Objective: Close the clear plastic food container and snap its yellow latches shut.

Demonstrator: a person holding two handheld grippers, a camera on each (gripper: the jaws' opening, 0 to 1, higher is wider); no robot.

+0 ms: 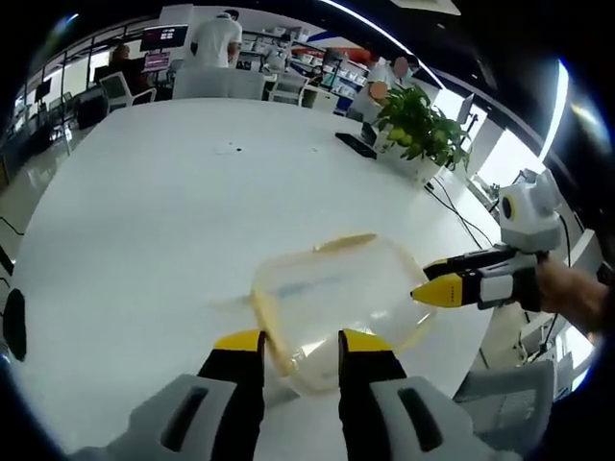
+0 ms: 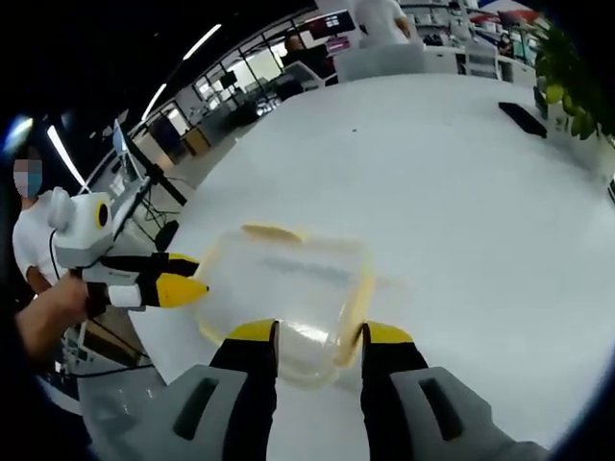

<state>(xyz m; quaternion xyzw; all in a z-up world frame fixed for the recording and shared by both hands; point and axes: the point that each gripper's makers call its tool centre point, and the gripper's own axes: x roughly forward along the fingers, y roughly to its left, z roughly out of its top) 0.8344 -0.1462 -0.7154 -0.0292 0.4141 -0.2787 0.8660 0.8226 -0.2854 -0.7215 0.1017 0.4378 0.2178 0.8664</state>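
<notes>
A clear plastic food container (image 1: 336,298) (image 2: 288,293) with yellow latches lies on the white table (image 1: 173,202) (image 2: 452,173), its lid resting on top. One yellow latch (image 1: 346,241) sticks out at its far side in the left gripper view. My left gripper (image 1: 300,342) stands open just before the container's near edge, jaws on either side of it. It enters the right gripper view (image 2: 178,288) from the left beside the container. My right gripper (image 2: 317,333) is open at the container's near edge. In the left gripper view its yellow tips (image 1: 432,291) touch the container's right side.
A potted green plant (image 1: 418,125) and a dark flat object (image 1: 356,144) sit at the table's far edge. Chairs and several people are beyond the table. A black object (image 1: 13,322) lies at the table's left rim.
</notes>
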